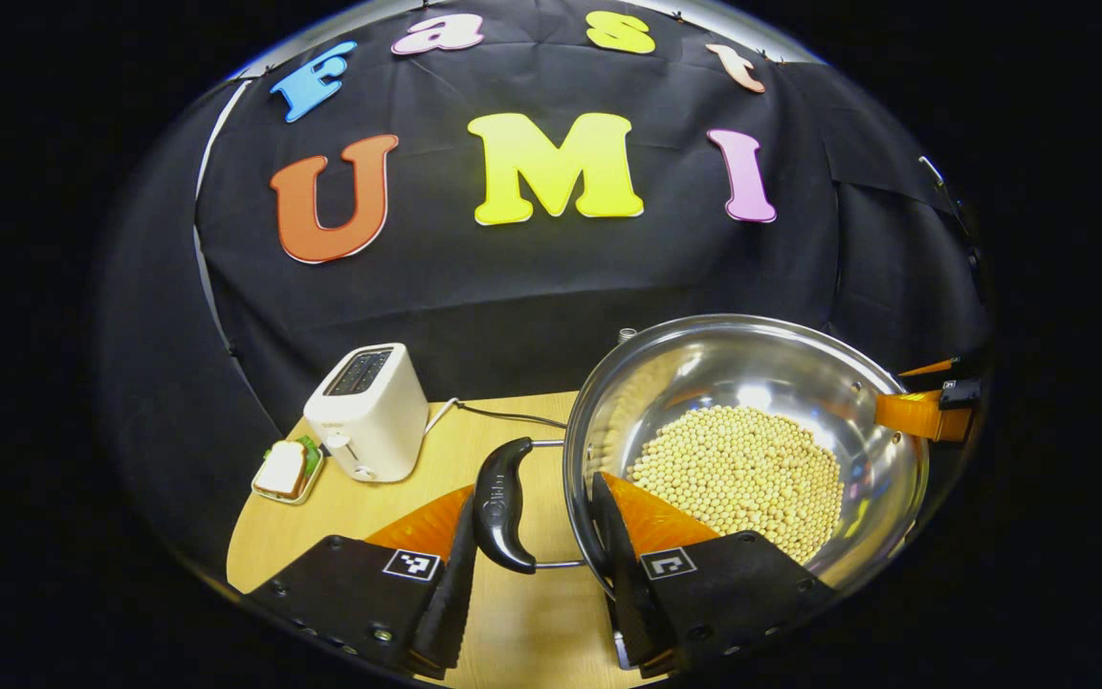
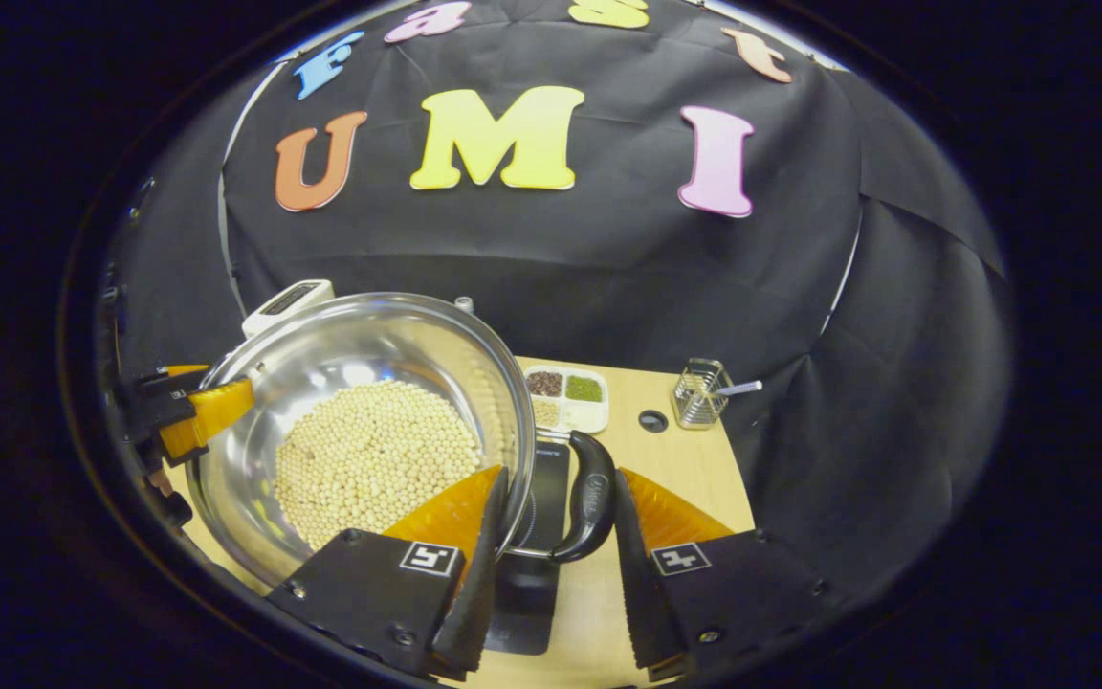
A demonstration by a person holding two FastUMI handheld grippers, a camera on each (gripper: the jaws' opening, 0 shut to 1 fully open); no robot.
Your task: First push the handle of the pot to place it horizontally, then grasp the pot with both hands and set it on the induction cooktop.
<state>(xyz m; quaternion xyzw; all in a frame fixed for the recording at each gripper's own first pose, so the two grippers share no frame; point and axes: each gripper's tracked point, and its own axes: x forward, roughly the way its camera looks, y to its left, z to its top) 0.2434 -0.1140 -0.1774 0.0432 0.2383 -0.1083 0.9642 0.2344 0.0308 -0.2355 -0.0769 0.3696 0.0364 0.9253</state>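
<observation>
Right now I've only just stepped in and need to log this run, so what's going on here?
A person is working a steel pot of pale beans with two handheld grippers. The left gripper straddles one black side handle, the right gripper the other handle; neither pair of fingers looks closed on it yet. The dark induction cooktop lies under the pot's right side. A toaster stands on the table.

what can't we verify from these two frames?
- Induction cooktop: right gripper view, mostly hidden under the pot and the right gripper.
- Pot underside: hidden by the soybeans and bowl in both views; touching the cooktop or not, can't tell.
- Left gripper grip: fingers flank the handle, contact unclear.
- Toaster: right gripper view, mostly behind the pot rim.
</observation>
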